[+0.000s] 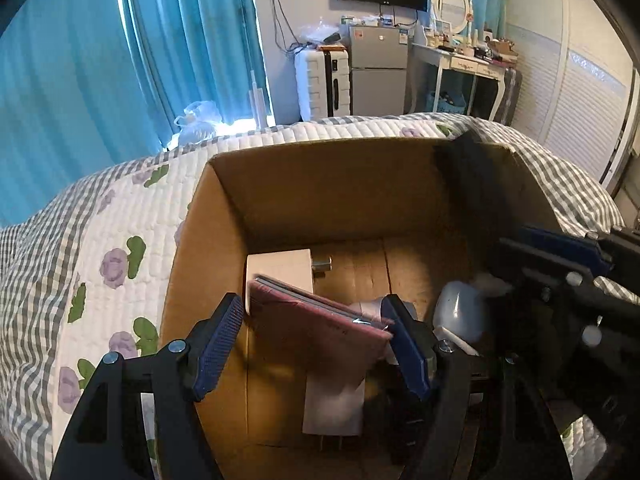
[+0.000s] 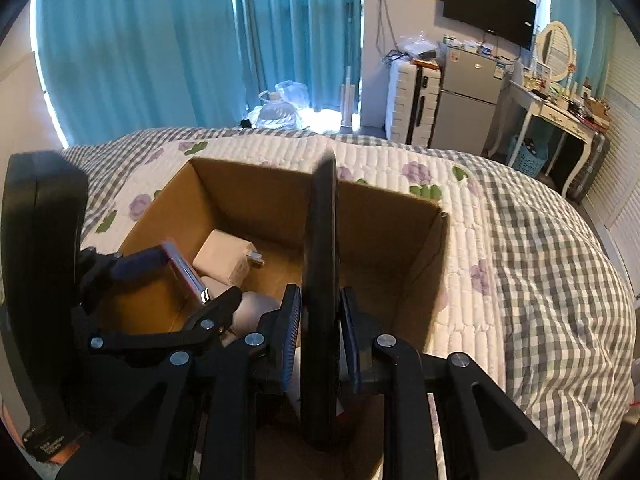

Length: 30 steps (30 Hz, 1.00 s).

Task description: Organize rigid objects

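1. Left wrist view: the cardboard box (image 1: 304, 184) sits open on the quilted bed (image 1: 132, 216) and fills the middle of the frame. The left gripper (image 1: 316, 340) reaches in from the bottom edge with its blue pads spread wide. A dark red booklet (image 1: 320, 320) lies tilted between the pads; its right corner sits against the right pad, while the left pad stands clear of it, so the jaws are apart and not pinching.

2. Same view, deeper in the box: a white adapter (image 1: 280, 276) rests on the floor just beyond the booklet, and a pale blue case (image 1: 460, 312) lies to the lower right. The right gripper (image 1: 560, 264) comes in from the right edge, and a flat black slab (image 1: 476, 172) rises from it toward the box's upper right corner.

3. Right wrist view: the right gripper (image 2: 320, 336) fills the bottom centre, its pads drawn in close and clamped on the black slab (image 2: 322, 240), which stands edge-on straight up the middle of the frame over the box (image 2: 260, 196).

4. Same view, left side: the left gripper (image 2: 176, 280) hangs inside the box with the booklet (image 2: 182, 268) between its spread fingers, and the white adapter (image 2: 226, 260) lies just beyond it on the box floor.

5. Background, upper right of both views: a small fridge (image 2: 468, 96) beside a white suitcase (image 2: 408, 100), with blue curtains (image 2: 160, 40) behind the bed.
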### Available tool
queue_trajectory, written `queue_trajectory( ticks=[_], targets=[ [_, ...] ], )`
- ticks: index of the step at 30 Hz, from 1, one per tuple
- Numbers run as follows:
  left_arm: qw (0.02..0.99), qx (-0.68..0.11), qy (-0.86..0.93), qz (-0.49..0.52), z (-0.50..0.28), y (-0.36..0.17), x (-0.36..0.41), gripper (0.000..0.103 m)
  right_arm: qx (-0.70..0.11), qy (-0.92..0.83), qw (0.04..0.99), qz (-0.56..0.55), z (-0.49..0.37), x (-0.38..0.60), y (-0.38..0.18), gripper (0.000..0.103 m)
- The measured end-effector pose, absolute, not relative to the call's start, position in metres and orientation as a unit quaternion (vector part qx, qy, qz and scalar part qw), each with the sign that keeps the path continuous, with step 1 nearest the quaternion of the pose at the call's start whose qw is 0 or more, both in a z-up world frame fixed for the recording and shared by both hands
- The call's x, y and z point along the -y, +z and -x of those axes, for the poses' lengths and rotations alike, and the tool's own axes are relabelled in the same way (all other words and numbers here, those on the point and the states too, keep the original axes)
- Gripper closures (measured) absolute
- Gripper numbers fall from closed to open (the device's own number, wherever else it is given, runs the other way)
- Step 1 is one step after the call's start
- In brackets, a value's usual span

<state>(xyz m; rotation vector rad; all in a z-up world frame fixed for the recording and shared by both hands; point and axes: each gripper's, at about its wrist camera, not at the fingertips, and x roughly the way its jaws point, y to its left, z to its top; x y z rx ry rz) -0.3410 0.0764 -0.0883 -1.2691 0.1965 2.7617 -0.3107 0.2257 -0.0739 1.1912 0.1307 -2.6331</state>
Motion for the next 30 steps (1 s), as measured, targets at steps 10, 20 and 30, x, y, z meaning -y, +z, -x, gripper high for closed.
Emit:
queue_trajectory(
  ticks=[10, 20, 30],
  targets=[
    [0.026, -0.115, 0.903, 0.413, 0.308, -0.072, -0.079, 0.029, -0.021, -0.916, 0.097, -0.388, 0.287, -0.244, -0.049, 0.042],
    [-0.07, -0.165, 0.917, 0.357, 0.235, -0.037, -0.064, 0.029, -0.009, -0.924, 0.088, -0.372, 0.218, -0.256, -0.025, 0.041],
    [-0.077, -0.104, 0.96, 0.248, 0.145, 0.037, -0.034, 0.029, 0.034, -0.919, 0.074, -0.386, 0.14, -0.269, -0.034, 0.035]
  ],
)
